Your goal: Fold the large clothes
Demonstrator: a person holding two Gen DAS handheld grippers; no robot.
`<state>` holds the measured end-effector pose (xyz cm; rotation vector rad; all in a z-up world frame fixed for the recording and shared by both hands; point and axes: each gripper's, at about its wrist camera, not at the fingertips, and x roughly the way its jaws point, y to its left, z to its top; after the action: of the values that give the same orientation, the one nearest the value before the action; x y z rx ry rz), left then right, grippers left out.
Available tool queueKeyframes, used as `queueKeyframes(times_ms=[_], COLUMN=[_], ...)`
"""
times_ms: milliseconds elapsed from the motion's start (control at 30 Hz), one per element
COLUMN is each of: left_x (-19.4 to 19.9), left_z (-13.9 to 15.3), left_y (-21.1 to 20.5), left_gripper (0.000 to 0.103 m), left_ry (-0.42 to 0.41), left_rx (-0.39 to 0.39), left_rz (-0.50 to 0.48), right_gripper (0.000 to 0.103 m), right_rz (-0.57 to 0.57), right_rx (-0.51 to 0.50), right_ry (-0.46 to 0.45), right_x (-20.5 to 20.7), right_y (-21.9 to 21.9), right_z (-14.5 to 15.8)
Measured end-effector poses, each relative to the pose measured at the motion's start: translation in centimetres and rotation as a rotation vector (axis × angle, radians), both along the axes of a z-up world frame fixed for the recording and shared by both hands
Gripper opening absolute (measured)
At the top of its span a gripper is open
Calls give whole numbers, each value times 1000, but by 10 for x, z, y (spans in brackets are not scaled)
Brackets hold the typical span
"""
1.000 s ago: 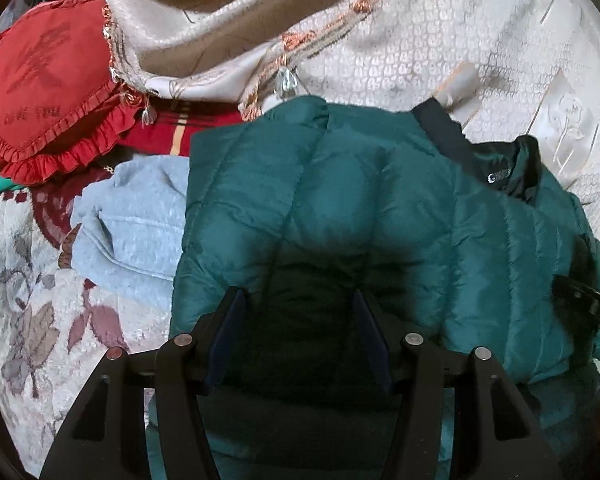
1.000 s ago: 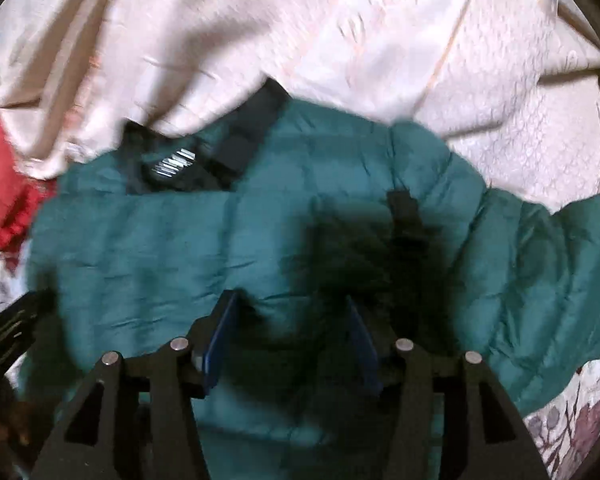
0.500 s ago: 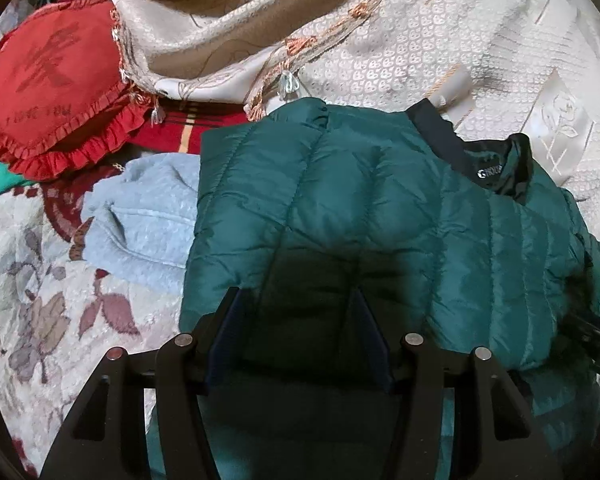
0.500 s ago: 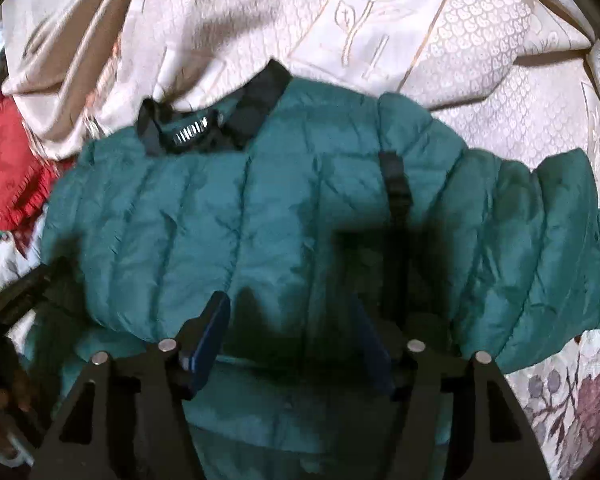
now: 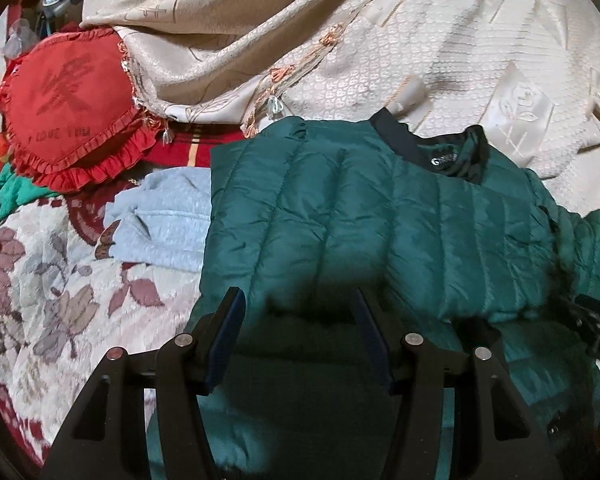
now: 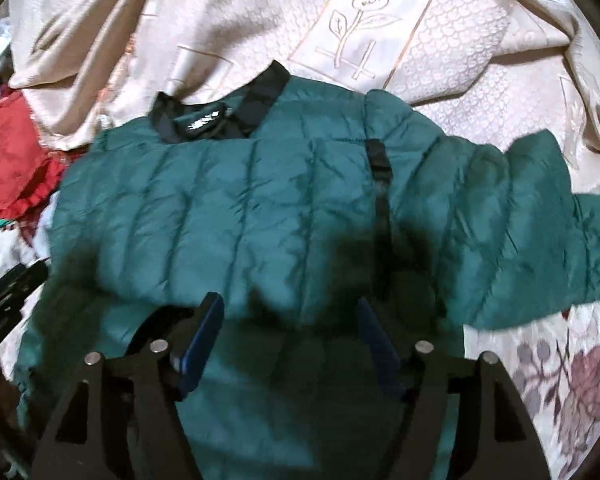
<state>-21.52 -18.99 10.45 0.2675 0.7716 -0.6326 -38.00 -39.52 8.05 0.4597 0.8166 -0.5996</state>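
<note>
A dark green quilted jacket (image 5: 360, 220) lies spread on the bed, its black collar (image 5: 452, 156) toward the far side. In the right wrist view the jacket (image 6: 220, 208) has one sleeve (image 6: 540, 232) stretched out to the right. My left gripper (image 5: 297, 296) hovers over the jacket's near left part, jaws apart, pads not pressing on the cloth. My right gripper (image 6: 289, 300) is over the near middle of the jacket beside a black strap (image 6: 380, 184). Its jaws are opening and nothing is pinched between them. Each gripper shows at the edge of the other's view.
A red frilled heart cushion (image 5: 68, 100) and a light blue garment (image 5: 160, 220) lie left of the jacket. A cream embroidered bedspread (image 5: 420, 60) is bunched behind it. A floral blanket (image 6: 560, 380) covers the bed in front and to the sides.
Both views have drawn back from the jacket, so more of it and the bed shows. The right gripper's jaws have spread wider. The left jaws keep the same gap.
</note>
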Motion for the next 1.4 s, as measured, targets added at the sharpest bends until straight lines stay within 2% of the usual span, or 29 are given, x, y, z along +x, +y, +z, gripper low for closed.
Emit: queueKeyframes(times_ms=[233, 700, 1067, 1400], left_x=[-25, -67, -84, -92], left_z=[3, 0, 0, -3], left_y=[9, 23, 30, 24], left_gripper=[39, 39, 38, 39], left_ry=[2, 49, 39, 54], left_rx=[3, -6, 12, 24], left_rz=[-20, -21, -24, -31], right_gripper=[78, 80, 81, 81], right_rz=[27, 11, -37, -52], right_rx=[5, 27, 71, 70], right_ry=[-22, -43, -53, -50], right_x=[-28, -70, -95, -106], right_y=[37, 73, 76, 74], right_z=[7, 5, -3, -2])
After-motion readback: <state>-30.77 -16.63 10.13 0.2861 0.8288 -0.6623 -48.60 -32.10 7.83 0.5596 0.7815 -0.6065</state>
